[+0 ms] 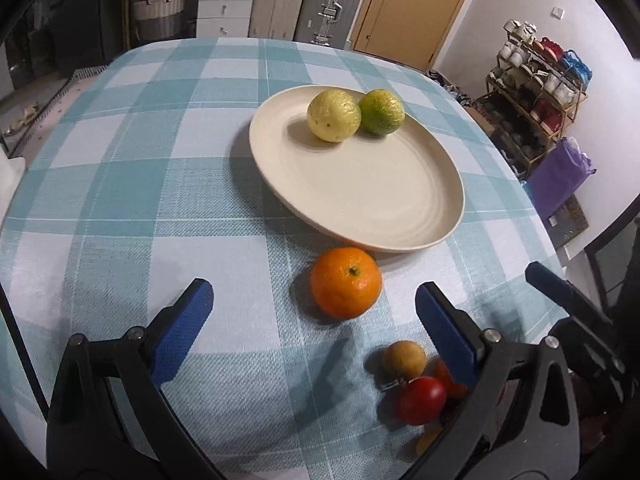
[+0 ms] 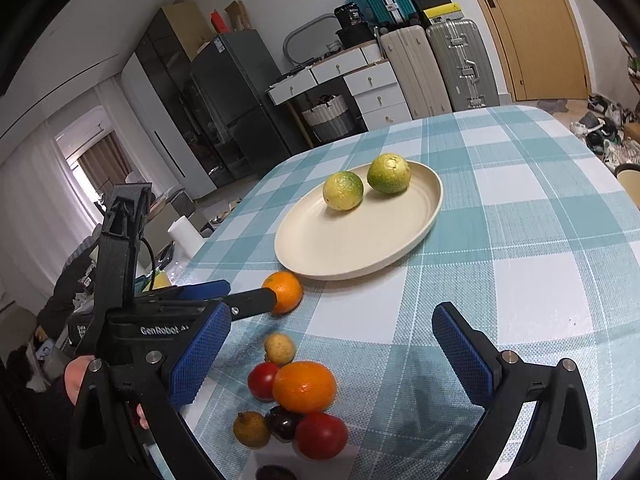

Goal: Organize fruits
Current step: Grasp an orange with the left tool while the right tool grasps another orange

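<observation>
Squarely ahead of the left gripper (image 1: 314,312), just past its wide-apart jaws, sits an orange (image 1: 346,282), round, dimpled, stem scar up, almost touching the near rim of the plate (image 1: 360,200). That plate is a matte cream oval with faint rings and a shallow lip; two mottled yellow-green citrus lie at its far end, the yellower one (image 1: 333,115) touching the greener one (image 1: 381,111).

Close by the left gripper's right-hand jaw lies a small tan fruit (image 1: 404,359) and a glossy red tomato (image 1: 421,400), more red half hidden behind the jaw.

The right gripper (image 2: 326,354) also has its jaws spread, holding nothing. Between them and slightly below is a cluster: a second orange (image 2: 304,387), two tomatoes (image 2: 262,380) (image 2: 321,435), a dark plum-like fruit (image 2: 283,422) and two dull tan fruits (image 2: 280,348) (image 2: 251,429), most of them touching. From this view the left gripper's tip reaches the lone orange, though contact cannot be confirmed. Jaw pads are blue with a knurled grid, set in black plastic frames; a hand (image 2: 76,380) grips the left tool.

The worktop (image 1: 140,184) wears a woven teal-and-white plaid cloth. Beyond it stand ribbed suitcases (image 2: 462,66), white drawers (image 2: 378,92), a dark fridge (image 2: 236,104), a wooden door (image 1: 412,8) and a crowded shoe rack (image 1: 536,96).
</observation>
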### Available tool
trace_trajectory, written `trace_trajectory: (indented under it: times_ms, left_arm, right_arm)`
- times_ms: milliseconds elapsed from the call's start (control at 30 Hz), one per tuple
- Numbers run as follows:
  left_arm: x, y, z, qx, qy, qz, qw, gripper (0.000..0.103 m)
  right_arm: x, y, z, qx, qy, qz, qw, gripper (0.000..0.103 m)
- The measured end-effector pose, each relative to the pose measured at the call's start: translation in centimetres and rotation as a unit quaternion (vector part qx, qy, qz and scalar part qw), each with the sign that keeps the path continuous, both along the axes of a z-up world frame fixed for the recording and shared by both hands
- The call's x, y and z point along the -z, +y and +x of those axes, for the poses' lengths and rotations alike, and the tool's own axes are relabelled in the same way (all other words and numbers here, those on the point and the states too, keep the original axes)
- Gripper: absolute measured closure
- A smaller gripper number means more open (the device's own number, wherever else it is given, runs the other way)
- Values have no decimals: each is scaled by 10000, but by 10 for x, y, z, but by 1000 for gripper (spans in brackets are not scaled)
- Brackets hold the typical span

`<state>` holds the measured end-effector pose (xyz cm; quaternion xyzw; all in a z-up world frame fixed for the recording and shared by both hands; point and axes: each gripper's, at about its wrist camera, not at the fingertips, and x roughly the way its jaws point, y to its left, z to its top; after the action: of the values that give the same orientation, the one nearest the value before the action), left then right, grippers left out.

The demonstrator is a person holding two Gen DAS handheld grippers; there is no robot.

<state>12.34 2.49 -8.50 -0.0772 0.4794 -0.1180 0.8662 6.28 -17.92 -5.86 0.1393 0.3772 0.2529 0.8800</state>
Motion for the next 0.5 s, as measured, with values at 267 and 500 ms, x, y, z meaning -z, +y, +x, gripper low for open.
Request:
trace_trajectory:
  times_ms: [267,500]
  left_arm:
    - [3,1,7,237,87,-308,9992,32]
    - [8,-3,7,521,229,-523,9970,66]
  right_arm:
    - [4,-2,2,2,66,43,10000,0]
    - [4,-2,2,-10,113,89,9999,0]
